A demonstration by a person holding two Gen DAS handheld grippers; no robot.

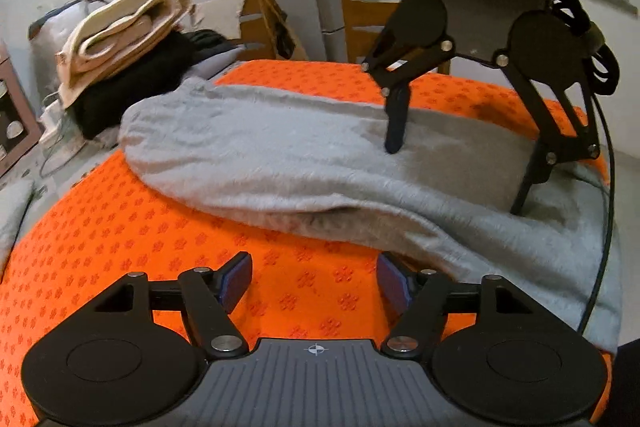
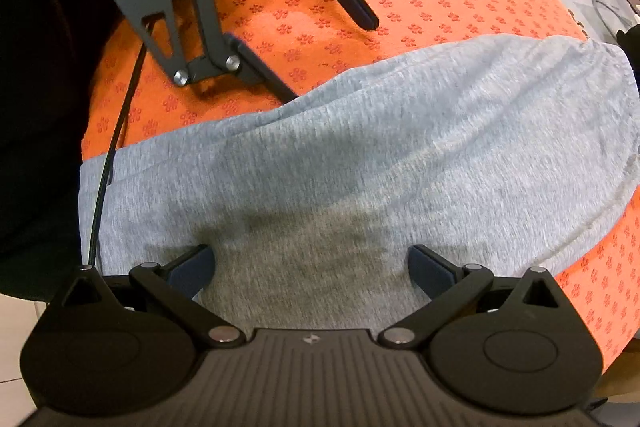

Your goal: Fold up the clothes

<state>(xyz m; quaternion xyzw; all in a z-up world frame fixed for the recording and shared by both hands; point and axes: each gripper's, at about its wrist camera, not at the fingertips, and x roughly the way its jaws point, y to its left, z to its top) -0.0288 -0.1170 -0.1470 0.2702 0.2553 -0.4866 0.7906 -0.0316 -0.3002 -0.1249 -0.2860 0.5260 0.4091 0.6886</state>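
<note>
Orange patterned cloth covers the work surface, with bare room around and ahead of the left fingers; a stack of folded clothes sits beyond them at the far edge, wooden chairs behind; the grey garment lies folded lengthwise across the cloth. The left gripper hovers over bare orange, jaws released with nothing between them, its right finger just beside the garment's near edge. The right gripper points steeply down, its fingers spread wide, tips on the grey fabric, grasping nothing. No readable writing shows.
</note>
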